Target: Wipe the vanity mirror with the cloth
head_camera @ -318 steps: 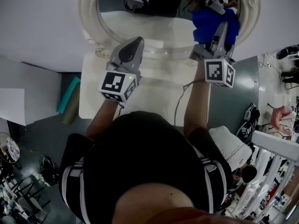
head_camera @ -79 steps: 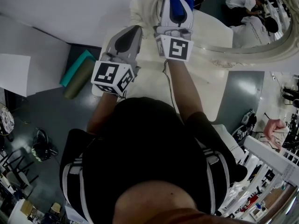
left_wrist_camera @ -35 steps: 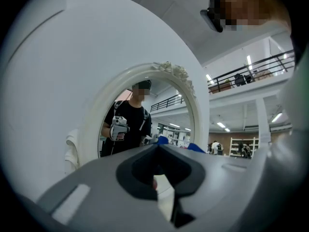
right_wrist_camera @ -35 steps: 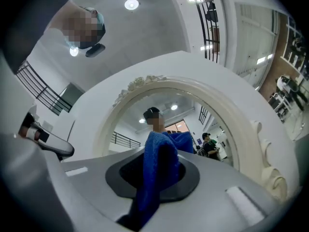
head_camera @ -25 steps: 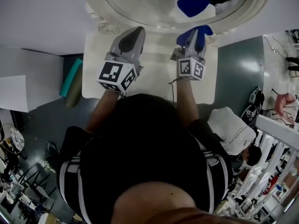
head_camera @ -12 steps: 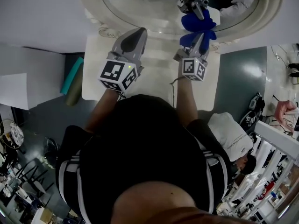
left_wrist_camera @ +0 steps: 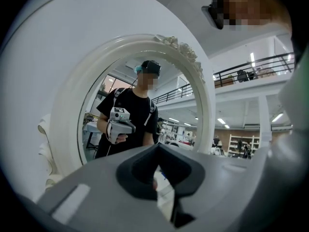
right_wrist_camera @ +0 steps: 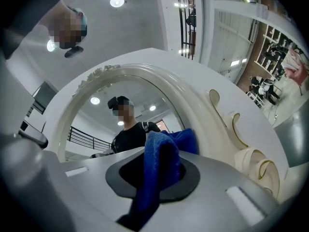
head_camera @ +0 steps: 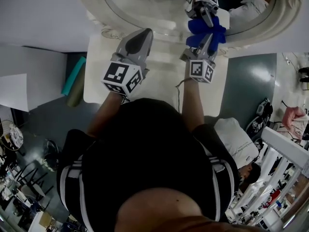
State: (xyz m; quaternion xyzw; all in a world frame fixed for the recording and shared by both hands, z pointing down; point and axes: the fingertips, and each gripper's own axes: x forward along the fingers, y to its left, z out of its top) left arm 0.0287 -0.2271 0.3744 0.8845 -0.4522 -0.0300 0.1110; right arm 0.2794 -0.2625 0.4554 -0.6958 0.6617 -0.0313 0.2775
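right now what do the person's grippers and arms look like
Both grey tapered wedges with dark insets: left gripper, right gripper. Each carries a white cube with black square markers. A thin cable trails from the right one. Black short sleeves, white stripes.

A cream-topped table (head_camera: 159, 83) carries the vanity mirror (head_camera: 149, 8), which stands upright in its white ornate oval frame at the 12 o'clock edge of the top, against the white wall (head_camera: 43, 18), with grey floor (head_camera: 241, 81) around it.
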